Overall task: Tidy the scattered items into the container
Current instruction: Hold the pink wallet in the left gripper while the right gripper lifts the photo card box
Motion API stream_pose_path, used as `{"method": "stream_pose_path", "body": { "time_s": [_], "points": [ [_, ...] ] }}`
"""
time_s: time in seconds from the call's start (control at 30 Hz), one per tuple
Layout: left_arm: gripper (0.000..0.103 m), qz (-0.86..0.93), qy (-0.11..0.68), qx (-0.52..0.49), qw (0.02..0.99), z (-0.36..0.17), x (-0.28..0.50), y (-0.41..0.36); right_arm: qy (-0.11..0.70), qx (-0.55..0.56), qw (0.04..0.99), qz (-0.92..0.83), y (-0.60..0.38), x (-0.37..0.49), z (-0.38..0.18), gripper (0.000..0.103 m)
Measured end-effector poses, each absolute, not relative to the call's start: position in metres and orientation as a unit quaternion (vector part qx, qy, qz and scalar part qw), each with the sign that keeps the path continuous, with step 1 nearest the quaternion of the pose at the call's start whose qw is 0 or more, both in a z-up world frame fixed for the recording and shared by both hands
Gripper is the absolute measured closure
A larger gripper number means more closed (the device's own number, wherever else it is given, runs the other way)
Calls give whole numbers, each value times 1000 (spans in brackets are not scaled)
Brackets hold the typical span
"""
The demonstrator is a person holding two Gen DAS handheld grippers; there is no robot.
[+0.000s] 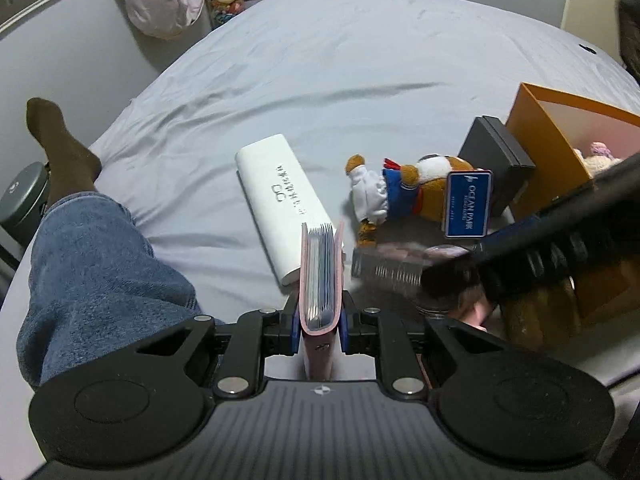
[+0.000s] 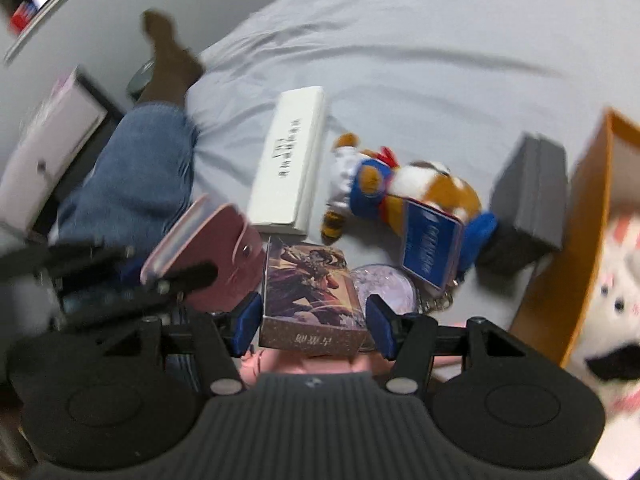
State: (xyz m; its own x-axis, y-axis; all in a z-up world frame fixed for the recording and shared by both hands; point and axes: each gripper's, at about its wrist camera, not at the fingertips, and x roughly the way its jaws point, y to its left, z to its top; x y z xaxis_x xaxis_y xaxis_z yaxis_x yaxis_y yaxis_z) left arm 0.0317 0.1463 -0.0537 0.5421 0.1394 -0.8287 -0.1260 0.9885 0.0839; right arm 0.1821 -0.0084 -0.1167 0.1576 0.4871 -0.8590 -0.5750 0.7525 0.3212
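My left gripper (image 1: 319, 328) is shut on a pink card wallet (image 1: 320, 276), held upright on its edge above the bed. My right gripper (image 2: 312, 322) has its blue pads (image 2: 246, 320) against the sides of an illustrated card box (image 2: 310, 300), which is lifted off the sheet. A long white box (image 1: 280, 200), a plush toy (image 1: 404, 188) with a blue tag (image 1: 468, 204), and a dark grey box (image 1: 496, 160) lie on the sheet. A clear round disc (image 2: 386, 288) lies just past the card box. The orange container (image 1: 544, 136) stands at the right, with a white plush (image 2: 612, 292) inside.
A person's leg in jeans (image 1: 100, 264) with a brown sock (image 1: 60, 144) rests on the bed's left side. A grey round bin (image 1: 24, 196) and a white drawer unit (image 2: 52, 140) stand beside the bed. The grey sheet (image 1: 380, 60) stretches away beyond the items.
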Motion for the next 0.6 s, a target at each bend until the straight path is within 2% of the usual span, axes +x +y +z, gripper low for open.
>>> {"method": "stream_pose_path", "body": {
  "time_s": [0.23,0.6],
  "points": [
    [83,49,463,-16,885,-57,34,143,539,-85,770,330,-3,176,-118,43],
    [83,46,463,-12,885,-60,32,144,427,-271,772,385,17,148,-107,44]
  ]
}}
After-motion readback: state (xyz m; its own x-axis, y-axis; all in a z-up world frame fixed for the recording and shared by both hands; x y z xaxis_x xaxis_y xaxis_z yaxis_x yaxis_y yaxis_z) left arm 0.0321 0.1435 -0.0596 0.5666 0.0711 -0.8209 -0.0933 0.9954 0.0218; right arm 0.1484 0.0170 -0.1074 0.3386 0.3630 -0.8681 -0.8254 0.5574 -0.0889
